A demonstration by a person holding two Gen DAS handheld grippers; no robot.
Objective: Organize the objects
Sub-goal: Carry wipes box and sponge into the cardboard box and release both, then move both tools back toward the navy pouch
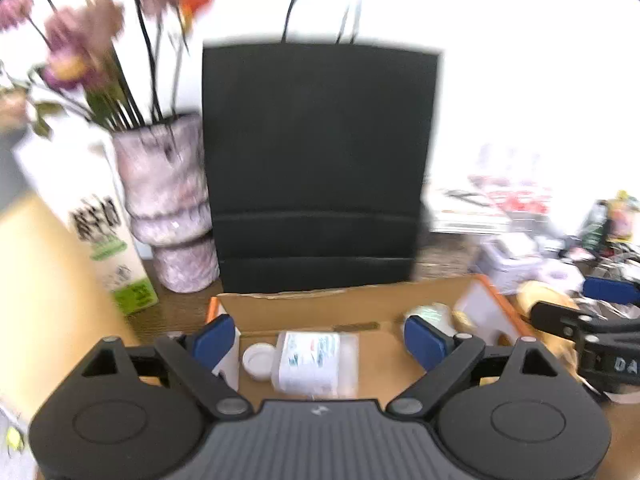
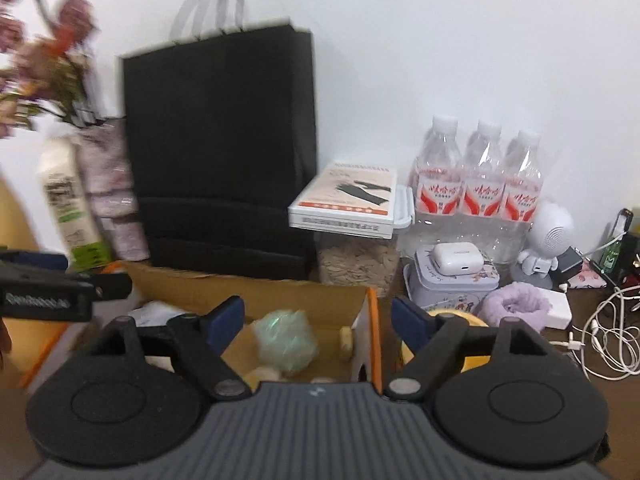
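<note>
Cardboard box [image 1: 360, 304] sits low in the middle of the left wrist view, in front of a black paper bag [image 1: 316, 160], and it already holds a clear bottle [image 1: 316, 362] lying on its side with a white cap [image 1: 258, 360] just beside it. The left hand-held gripper [image 1: 320, 340] hangs over the box with its blue pads spread wide and nothing pinched between them. In the right wrist view the right hand-held gripper [image 2: 318, 320] is also spread wide and empty; below it, in the lower middle of the frame, a pale green bundle [image 2: 286, 340] lies inside the box (what it is made of I cannot tell, the picture is soft). A yellow tape roll [image 2: 460, 318] shows just right of the box wall, partly behind the right pad, and a purple towel roll [image 2: 516, 306], a tin [image 2: 452, 292] and white cables [image 2: 608, 336] lie further right on the surface [image 2: 580, 308].

Judging from this, both grippers are free and the next step is to fetch another loose item. To do it well, lift clear of the box wall first, approach the tape roll from above with the pads either side of its rim, and close only once it is centred. Keep away from the cables, which could snag.
</note>
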